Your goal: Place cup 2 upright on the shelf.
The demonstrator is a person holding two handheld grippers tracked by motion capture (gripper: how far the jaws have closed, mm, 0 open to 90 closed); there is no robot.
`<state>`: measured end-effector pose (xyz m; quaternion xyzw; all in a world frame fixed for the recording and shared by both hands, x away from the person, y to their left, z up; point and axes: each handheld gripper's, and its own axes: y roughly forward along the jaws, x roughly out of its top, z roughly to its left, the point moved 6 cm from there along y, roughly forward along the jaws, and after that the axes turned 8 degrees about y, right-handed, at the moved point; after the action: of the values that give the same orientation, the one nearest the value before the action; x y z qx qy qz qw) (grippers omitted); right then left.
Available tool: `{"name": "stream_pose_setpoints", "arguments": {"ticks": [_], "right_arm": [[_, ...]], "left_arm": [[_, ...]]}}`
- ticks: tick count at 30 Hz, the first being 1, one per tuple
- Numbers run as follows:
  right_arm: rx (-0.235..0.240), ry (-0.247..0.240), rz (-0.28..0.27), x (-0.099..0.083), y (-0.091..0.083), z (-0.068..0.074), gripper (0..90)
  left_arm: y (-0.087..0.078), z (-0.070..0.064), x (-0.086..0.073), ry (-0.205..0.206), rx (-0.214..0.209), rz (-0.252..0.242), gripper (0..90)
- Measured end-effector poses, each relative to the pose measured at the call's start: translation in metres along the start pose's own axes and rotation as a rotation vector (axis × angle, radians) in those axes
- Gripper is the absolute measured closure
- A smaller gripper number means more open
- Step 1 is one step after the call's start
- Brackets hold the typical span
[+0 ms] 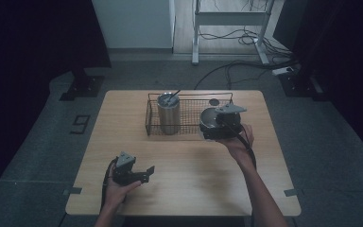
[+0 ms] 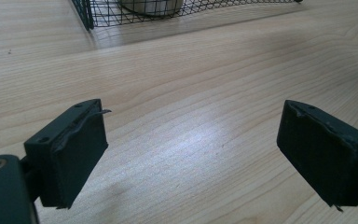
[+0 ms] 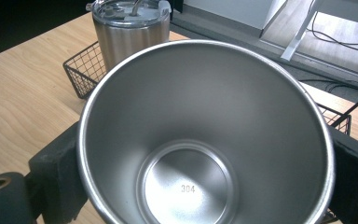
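- The open steel cup (image 3: pixel 205 140) sits between the fingers of the right gripper (image 1: pixel 221 124), at the 3 o'clock end of the wire basket (image 1: pixel 189 101), which lies toward 12 o'clock on the bench (image 1: pixel 184 189). Whether its base rests on the basket floor or hangs above it cannot be told.
- In the right gripper view the cup is empty, smooth and polished inside, with "304" stamped on its floor. I judge it light, rigid and not fragile, but slippery: the bare metal wall tapers toward the base, so a squeeze could let it slide.
- The best hold looks to be across the outer wall a little under the rim, one pad on each side, where the cup is widest and stiffest.
- The right gripper's fingers (image 3: pixel 56 172) stand wide apart, one at 9 o'clock and one at 3 o'clock of the cup, both pressed against its outer wall, so the cup is clamped across its full width.
- A lidded steel tumbler (image 1: pixel 168 113) with a straw through its lid stands upright at the 9 o'clock end of the same basket, apart from the cup.
- The left gripper (image 1: pixel 133 171) rests low over the bench toward 7 o'clock, well apart from the basket. Its fingers (image 2: pixel 72 154) are spread wide, with bare wood between them and nothing held or touched.
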<state>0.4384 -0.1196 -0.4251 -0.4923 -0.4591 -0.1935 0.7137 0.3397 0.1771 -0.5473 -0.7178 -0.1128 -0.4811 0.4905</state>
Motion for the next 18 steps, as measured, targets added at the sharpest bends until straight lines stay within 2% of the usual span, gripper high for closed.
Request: {"name": "stream_pose_setpoints", "arguments": {"ticks": [18], "right_arm": [[-0.015,0.004,0.008,0.014,0.012,-0.008,6.6]], "left_arm": [[0.002,-0.002,-0.001,0.003,-0.005,0.009,8.4]]}}
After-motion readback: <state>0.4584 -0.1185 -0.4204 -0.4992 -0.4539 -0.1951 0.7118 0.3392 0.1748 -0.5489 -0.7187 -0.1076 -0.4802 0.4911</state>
